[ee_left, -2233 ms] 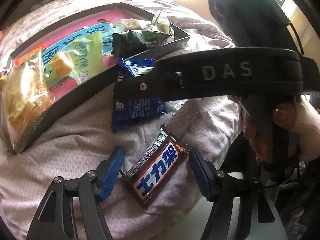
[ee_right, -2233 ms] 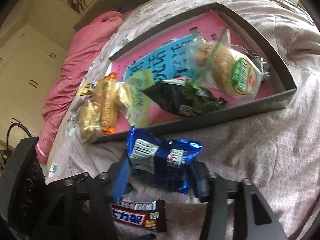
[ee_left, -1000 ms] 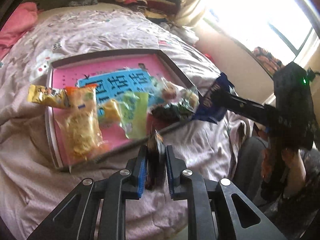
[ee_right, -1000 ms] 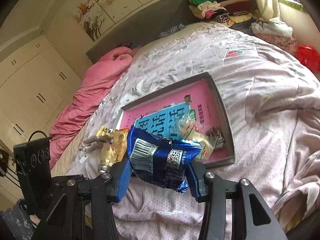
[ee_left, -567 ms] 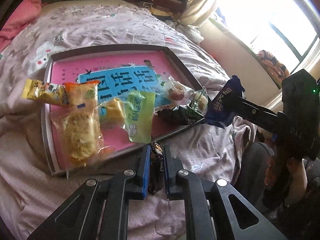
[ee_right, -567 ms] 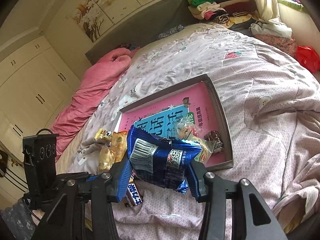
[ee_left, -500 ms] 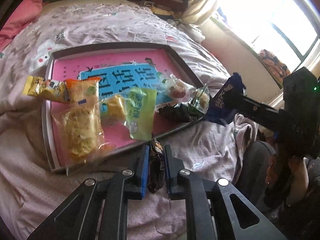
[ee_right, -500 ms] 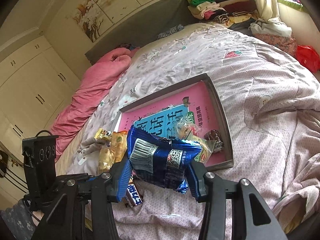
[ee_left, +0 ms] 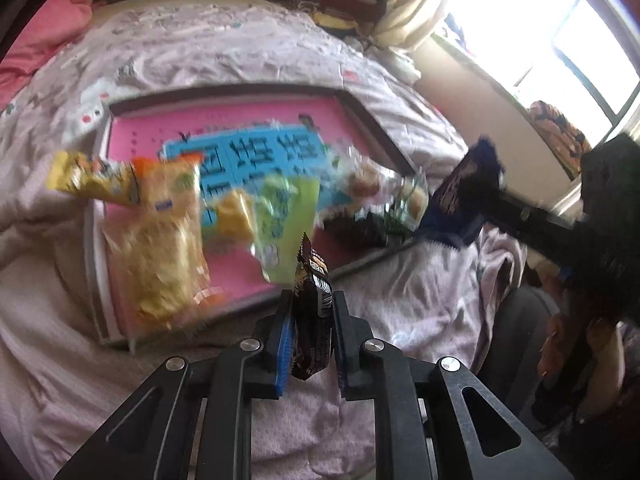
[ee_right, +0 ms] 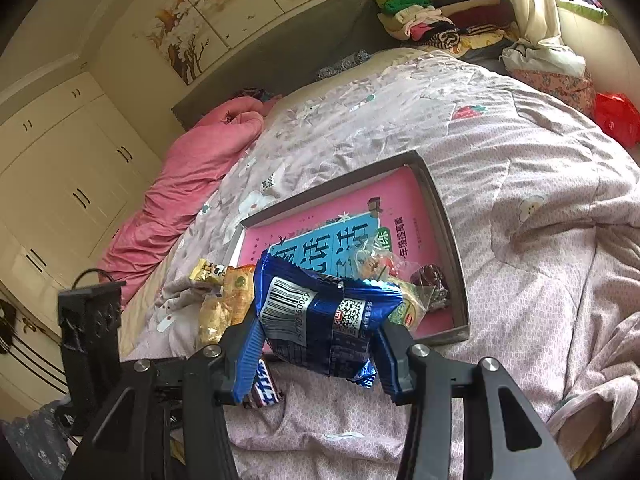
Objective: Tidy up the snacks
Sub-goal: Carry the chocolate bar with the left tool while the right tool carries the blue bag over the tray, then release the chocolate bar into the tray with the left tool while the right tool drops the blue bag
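My left gripper (ee_left: pixel 310 320) is shut on a dark chocolate bar (ee_left: pixel 313 312), held edge-on in the air in front of the tray's near rim. A corner of that bar (ee_right: pixel 266 392) peeks out low in the right wrist view. My right gripper (ee_right: pixel 318 344) is shut on a shiny blue snack packet (ee_right: pixel 320 320), lifted above the bed; the same blue packet (ee_left: pixel 460 204) hangs at the tray's right corner in the left wrist view. The grey tray (ee_left: pixel 372 114) has a pink and blue bottom and holds several snack packs, among them a yellow-orange bag (ee_left: pixel 160 248).
The tray (ee_right: pixel 450 232) lies on a rumpled lilac bedspread (ee_right: pixel 520 184). A pink duvet (ee_right: pixel 184 184) is heaped at the far left, folded clothes (ee_right: pixel 432 12) at the bed's head. A person's hand (ee_left: pixel 576 344) grips the right tool beside a bright window (ee_left: pixel 560 20).
Since two seconds ago both grippers rose from the bed with their snacks; the left one shut on the chocolate bar. Over the last second the views barely shift.
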`<state>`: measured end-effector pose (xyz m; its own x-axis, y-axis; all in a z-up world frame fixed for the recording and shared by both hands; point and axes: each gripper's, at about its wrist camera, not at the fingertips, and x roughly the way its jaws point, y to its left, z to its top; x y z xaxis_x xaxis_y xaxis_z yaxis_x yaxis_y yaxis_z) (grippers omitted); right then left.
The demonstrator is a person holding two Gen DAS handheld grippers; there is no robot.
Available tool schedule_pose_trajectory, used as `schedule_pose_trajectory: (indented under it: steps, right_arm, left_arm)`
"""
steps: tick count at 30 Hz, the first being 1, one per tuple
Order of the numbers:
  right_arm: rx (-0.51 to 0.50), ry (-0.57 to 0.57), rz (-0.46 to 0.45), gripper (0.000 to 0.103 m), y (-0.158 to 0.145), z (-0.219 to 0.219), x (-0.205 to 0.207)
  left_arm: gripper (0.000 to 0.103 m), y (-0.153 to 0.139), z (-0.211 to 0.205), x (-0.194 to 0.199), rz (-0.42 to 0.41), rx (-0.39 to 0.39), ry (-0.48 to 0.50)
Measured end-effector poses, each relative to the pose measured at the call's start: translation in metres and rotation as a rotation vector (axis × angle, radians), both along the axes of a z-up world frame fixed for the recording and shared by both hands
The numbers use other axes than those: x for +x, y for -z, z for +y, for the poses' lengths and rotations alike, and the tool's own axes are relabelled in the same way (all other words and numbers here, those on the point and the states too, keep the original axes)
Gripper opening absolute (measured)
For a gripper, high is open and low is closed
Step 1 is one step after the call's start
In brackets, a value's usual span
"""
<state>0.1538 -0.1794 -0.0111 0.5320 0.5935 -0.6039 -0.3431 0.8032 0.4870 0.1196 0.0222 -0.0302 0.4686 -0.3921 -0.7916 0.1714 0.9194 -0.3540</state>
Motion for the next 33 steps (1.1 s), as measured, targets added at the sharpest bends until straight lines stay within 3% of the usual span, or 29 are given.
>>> schedule_pose_trajectory:
  steps: [5, 13, 33]
  right_arm:
    - [-0.002, -0.009, -0.007, 0.049, -0.003, 0.007, 0.003]
    - [-0.02, -0.058, -0.013, 0.049, -0.004, 0.03, 0.012]
    - [-0.192, -0.178, -0.01, 0.049, 0.022, 0.081, 0.021]
  left_arm:
    - [0.018, -0.015, 0.01, 0.01, -0.042, 0.004, -0.044]
    - [0.018, -0.013, 0.013, 0.023, -0.055, 0.02, -0.069]
    - [0.018, -0.002, 0.015, 0.038, -0.041, 0.062, -0.066]
